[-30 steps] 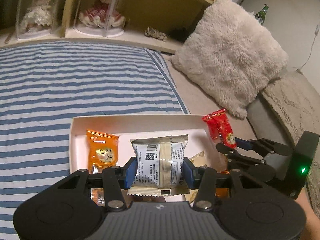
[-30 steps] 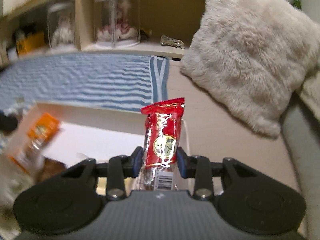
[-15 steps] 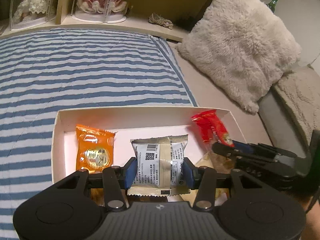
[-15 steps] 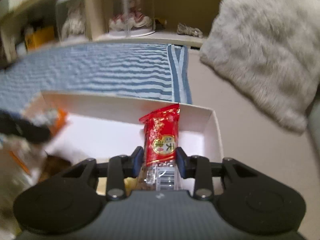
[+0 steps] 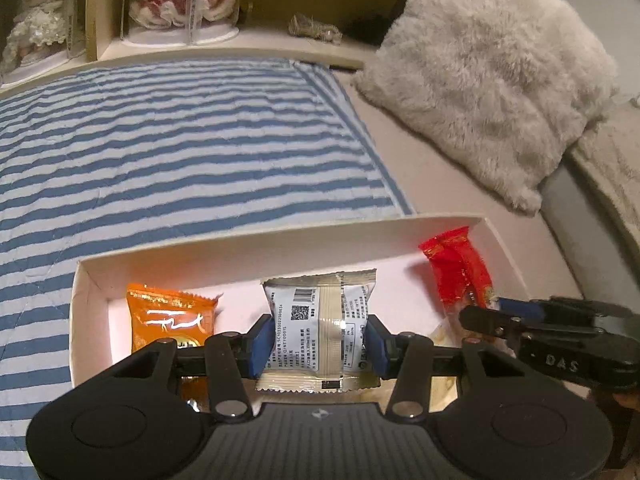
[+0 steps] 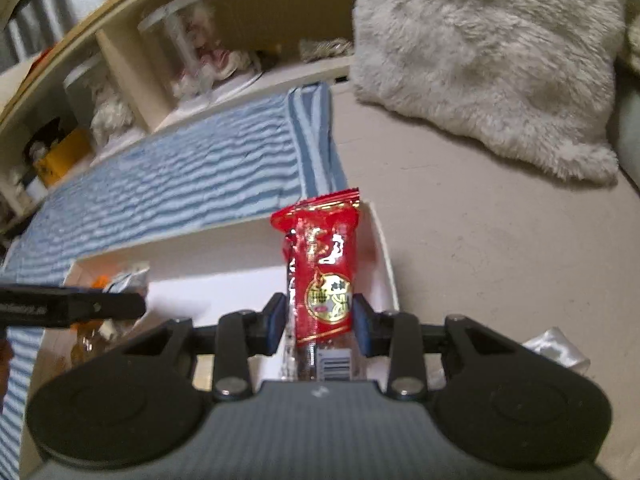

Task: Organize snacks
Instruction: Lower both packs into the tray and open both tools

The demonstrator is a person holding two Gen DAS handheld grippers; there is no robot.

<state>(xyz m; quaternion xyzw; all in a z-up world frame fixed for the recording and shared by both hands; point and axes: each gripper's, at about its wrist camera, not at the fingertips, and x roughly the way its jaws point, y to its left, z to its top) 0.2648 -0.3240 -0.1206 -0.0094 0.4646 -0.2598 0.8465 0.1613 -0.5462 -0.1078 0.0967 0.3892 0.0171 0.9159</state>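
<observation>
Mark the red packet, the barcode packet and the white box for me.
red packet (image 6: pixel 326 280), right wrist view, middle of its printed front.
barcode packet (image 5: pixel 320 320), left wrist view, centre seam of its back.
white box (image 5: pixel 280 254), left wrist view, inside of far wall.

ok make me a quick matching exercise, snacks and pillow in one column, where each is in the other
1. red foil snack packet
2. beige snack packet with barcode
3. orange foil snack packet
4. fluffy cream pillow

A. in left gripper
B. lying in shallow white box
C. in right gripper
D. beyond the box, on the beige surface

Pairs: 1-C, 2-A, 3-B, 4-D
</observation>
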